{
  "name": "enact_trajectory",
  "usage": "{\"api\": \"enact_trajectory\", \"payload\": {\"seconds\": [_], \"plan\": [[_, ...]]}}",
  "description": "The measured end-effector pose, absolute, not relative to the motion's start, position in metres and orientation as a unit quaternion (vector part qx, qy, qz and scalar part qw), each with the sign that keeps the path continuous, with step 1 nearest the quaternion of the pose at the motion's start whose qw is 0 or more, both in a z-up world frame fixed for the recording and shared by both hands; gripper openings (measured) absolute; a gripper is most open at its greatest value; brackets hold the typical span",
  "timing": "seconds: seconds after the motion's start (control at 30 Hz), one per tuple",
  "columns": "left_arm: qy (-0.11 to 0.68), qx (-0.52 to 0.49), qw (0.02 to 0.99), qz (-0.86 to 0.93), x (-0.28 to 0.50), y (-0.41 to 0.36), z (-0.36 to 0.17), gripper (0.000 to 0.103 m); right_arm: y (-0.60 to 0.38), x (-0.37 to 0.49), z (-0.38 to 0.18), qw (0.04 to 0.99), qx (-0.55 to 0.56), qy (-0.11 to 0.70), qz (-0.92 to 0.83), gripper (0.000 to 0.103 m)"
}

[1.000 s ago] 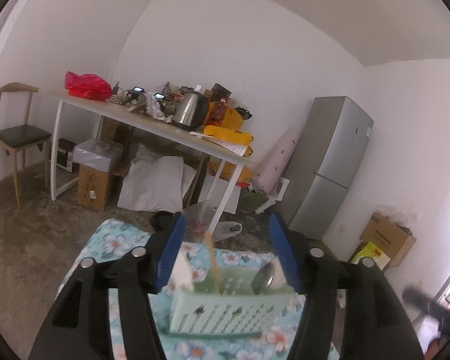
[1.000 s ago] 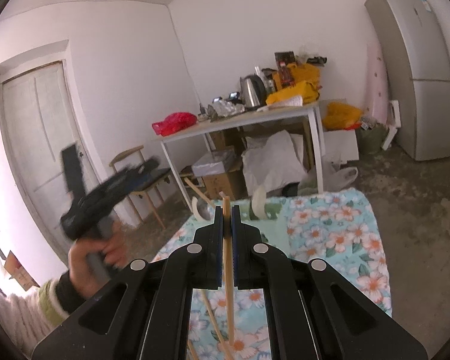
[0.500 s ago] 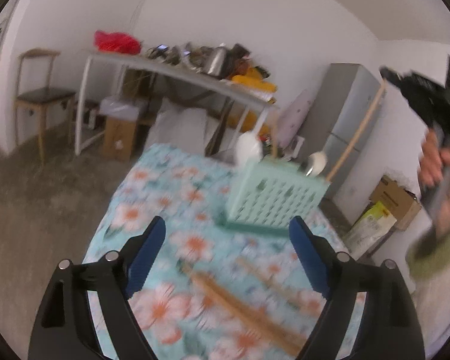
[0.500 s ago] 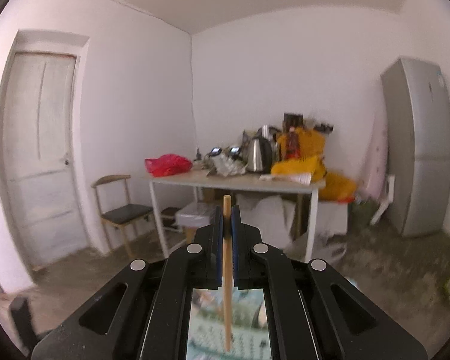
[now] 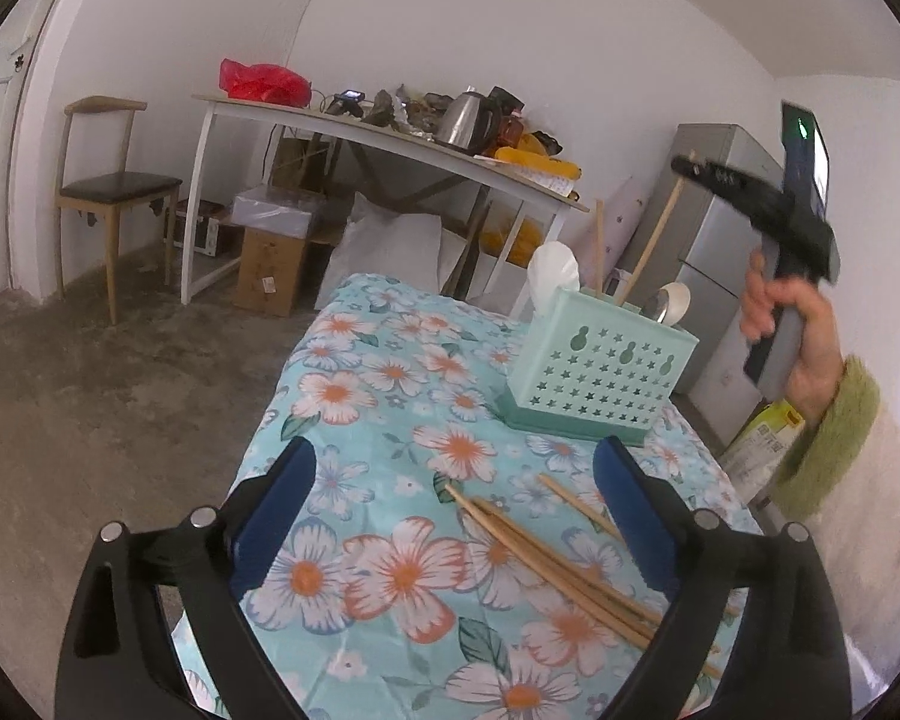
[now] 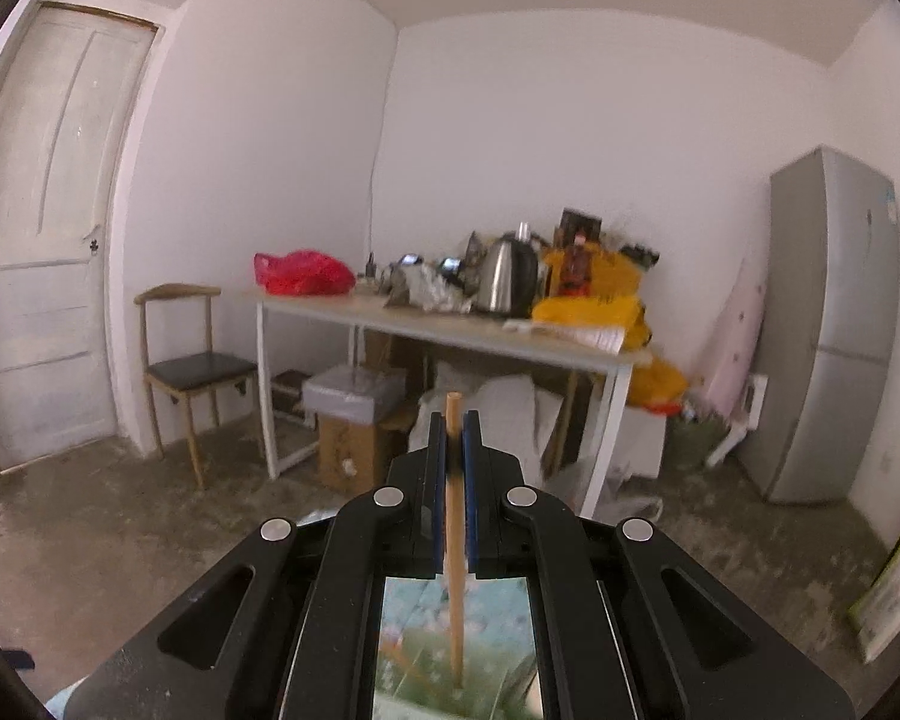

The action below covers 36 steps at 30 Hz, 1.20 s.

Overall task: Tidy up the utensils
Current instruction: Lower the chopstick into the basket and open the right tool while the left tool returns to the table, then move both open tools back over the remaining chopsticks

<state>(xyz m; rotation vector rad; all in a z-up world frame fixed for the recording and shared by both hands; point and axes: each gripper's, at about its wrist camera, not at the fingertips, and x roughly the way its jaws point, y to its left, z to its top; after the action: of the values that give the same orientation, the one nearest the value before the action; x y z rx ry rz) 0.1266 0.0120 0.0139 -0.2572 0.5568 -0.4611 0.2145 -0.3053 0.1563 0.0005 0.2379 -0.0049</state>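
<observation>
A mint green utensil caddy [image 5: 600, 375] stands on the floral tablecloth [image 5: 390, 408]. It holds a white spoon [image 5: 555, 270], a metal spoon [image 5: 660, 303] and a chopstick [image 5: 599, 243]. Several wooden chopsticks [image 5: 546, 558] lie loose on the cloth between my left gripper's [image 5: 453, 519] open fingers. My right gripper [image 6: 453, 438] is shut on one chopstick [image 6: 453, 540], held upright. In the left wrist view that chopstick [image 5: 654, 234] slants down into the caddy under the right gripper [image 5: 720, 177].
A white desk [image 5: 390, 138] with a kettle [image 5: 468, 120], red bag [image 5: 261, 78] and clutter stands behind. A wooden chair [image 5: 111, 192] is at the left, a grey fridge [image 5: 726, 264] at the right, boxes [image 5: 270, 264] under the desk.
My left gripper has pulled back from the caddy and dropped low over the loose chopsticks. My right gripper has carried its chopstick up over the caddy.
</observation>
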Motion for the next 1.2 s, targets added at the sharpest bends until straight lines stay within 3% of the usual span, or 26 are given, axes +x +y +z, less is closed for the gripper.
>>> {"api": "enact_trajectory", "payload": {"seconds": [0.13,0.27,0.57,0.73,0.97,1.07,1.2], "plan": [[0.277,-0.133,0.924,-0.228,0.128,0.013,0.010,0.092,-0.309,0.179,0.145,0.992,0.016,0.123,0.006,0.008],[0.282,-0.135,0.920,-0.234,0.129,0.011,0.009,0.093,-0.313,0.147,0.147,0.993,0.032,0.117,0.002,0.031],[0.289,-0.125,0.917,-0.245,0.119,-0.001,0.011,0.093,-0.334,0.066,0.160,0.987,0.117,0.113,0.014,0.044],[0.299,-0.121,0.915,-0.243,0.116,-0.006,0.011,0.093,-0.332,0.062,0.124,0.958,0.165,0.222,0.073,0.056],[0.355,-0.109,0.896,-0.243,0.121,-0.022,-0.006,0.093,-0.311,0.088,0.034,0.886,0.169,0.427,0.072,0.056],[0.389,-0.127,0.873,-0.265,0.123,-0.028,-0.019,0.085,-0.309,0.090,0.011,0.867,0.185,0.456,0.077,0.056],[0.425,-0.164,0.843,-0.286,0.129,-0.036,-0.035,0.057,-0.314,0.094,0.003,0.863,0.204,0.455,0.084,0.056]]}}
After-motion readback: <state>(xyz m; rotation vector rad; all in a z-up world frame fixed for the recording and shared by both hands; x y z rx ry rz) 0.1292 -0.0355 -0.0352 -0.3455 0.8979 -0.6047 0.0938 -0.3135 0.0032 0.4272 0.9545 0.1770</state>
